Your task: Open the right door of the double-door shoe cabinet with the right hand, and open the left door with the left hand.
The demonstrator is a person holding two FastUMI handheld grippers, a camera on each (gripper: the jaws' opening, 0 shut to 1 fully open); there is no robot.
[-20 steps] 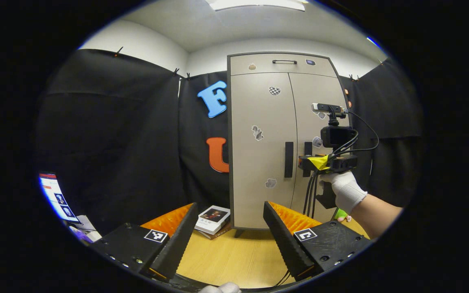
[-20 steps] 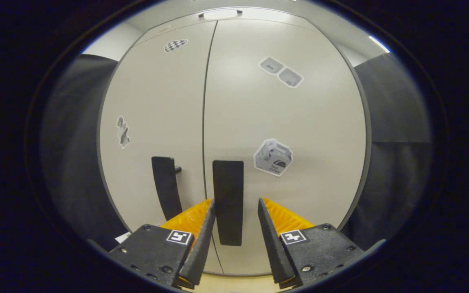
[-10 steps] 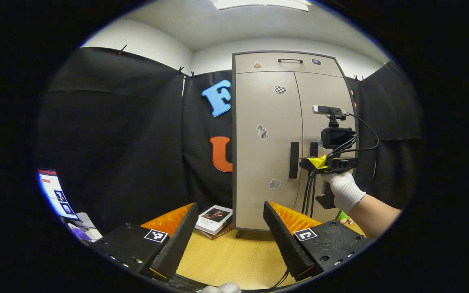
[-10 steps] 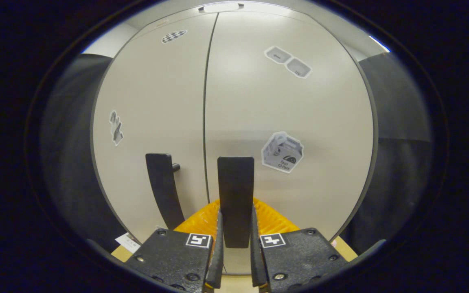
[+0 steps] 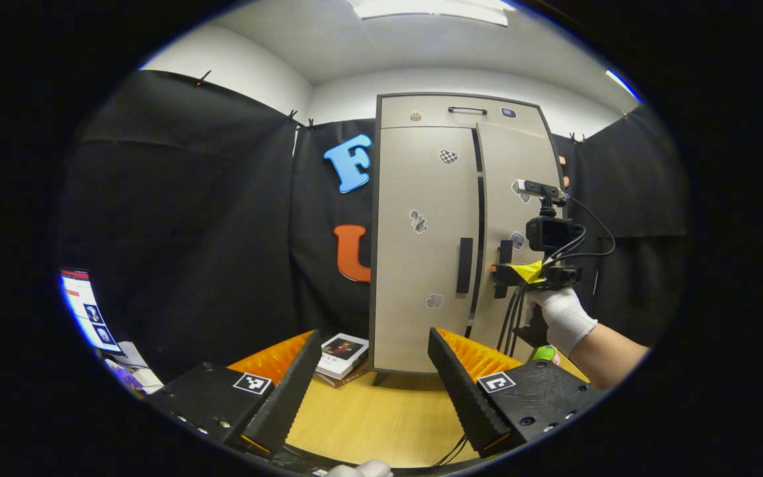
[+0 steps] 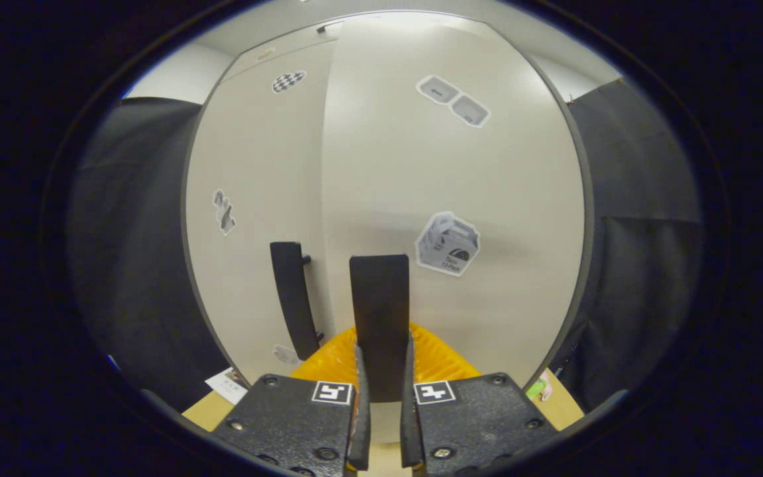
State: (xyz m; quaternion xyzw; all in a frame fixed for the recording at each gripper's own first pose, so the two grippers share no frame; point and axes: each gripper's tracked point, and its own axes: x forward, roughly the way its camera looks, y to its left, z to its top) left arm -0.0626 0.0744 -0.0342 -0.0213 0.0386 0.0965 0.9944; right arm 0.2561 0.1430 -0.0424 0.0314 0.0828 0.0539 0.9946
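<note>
While the shoe cabinet point(image 5: 421, 232) stands upright at the back of the wooden worktop point(image 5: 375, 417), its right door point(image 5: 510, 218) is pulled a little way out, so a dark gap shows between it and the left door point(image 5: 421, 265), which is flat and closed. In the right gripper view, the right tongs point(image 6: 381, 371) are clenched on the right door's handle point(image 6: 379, 311), a dark upright bar, with one finger pressing on each side of it. The left door's handle point(image 6: 292, 295) sits just beside it, and nothing touches it. In the left gripper view, the same right tongs point(image 5: 502, 270) show farther off at the right handle point(image 5: 505, 252), held by a hand in a white glove point(image 5: 557, 318), with a small camera and black cables on top. The left tongs point(image 5: 368, 377) are released, with their two fingers spread wide apart and nothing between them. They hang low over the worktop, well apart from the cabinet, and point toward the left door. The left handle point(image 5: 464, 265) shows as a dark bar near the inner edge of that door. A few books point(image 5: 342, 354) lie on the worktop just beside the cabinet's left foot. Small stickers point(image 6: 448, 244) are stuck on both doors. A lit screen point(image 5: 87, 311) glows at the far left edge.
</note>
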